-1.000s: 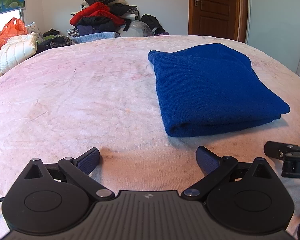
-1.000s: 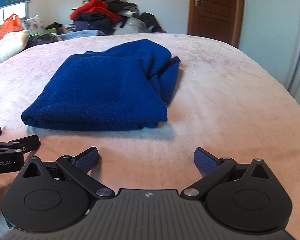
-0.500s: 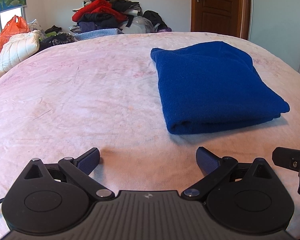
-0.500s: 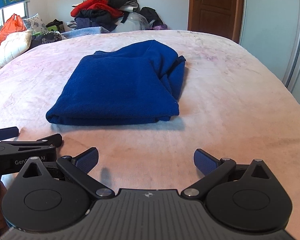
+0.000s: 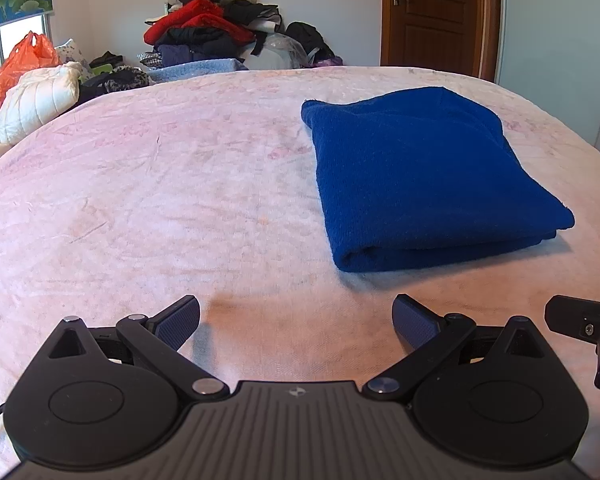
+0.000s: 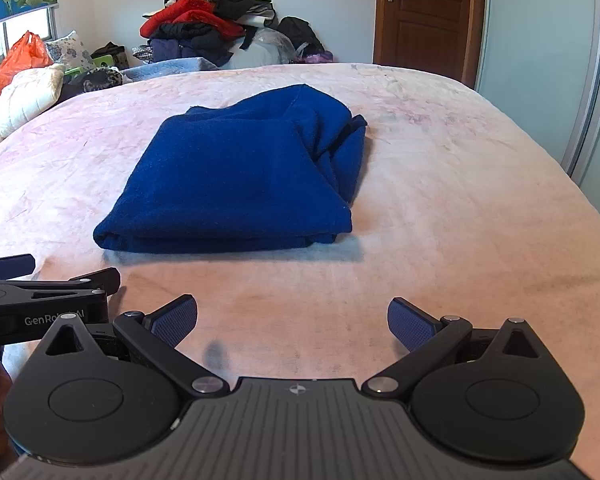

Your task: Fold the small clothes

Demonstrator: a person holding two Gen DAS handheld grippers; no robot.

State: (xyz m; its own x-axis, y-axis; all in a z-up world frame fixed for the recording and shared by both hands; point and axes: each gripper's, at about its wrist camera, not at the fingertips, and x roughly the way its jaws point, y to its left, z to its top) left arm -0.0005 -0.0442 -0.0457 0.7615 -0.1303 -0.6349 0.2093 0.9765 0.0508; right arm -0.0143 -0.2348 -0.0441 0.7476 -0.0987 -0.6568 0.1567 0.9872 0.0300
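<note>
A dark blue garment (image 5: 424,176) lies folded into a thick rectangle on the pink bedspread (image 5: 160,200); it also shows in the right wrist view (image 6: 244,176), with loose layers bunched at its right side. My left gripper (image 5: 296,324) is open and empty, near the bed's front, left of and short of the garment. My right gripper (image 6: 292,322) is open and empty, a little in front of the garment. Part of the left gripper shows at the left edge of the right wrist view (image 6: 40,300).
A pile of clothes (image 5: 212,36) stands at the far side of the bed. A white quilted pillow (image 5: 36,100) and an orange bag (image 5: 20,64) lie at the far left. A wooden door (image 5: 432,16) and a pale wardrobe (image 5: 556,48) stand at the right.
Both grippers have drawn back from the folded garment and risen slightly. The garment has not moved. Both grippers stay open.
</note>
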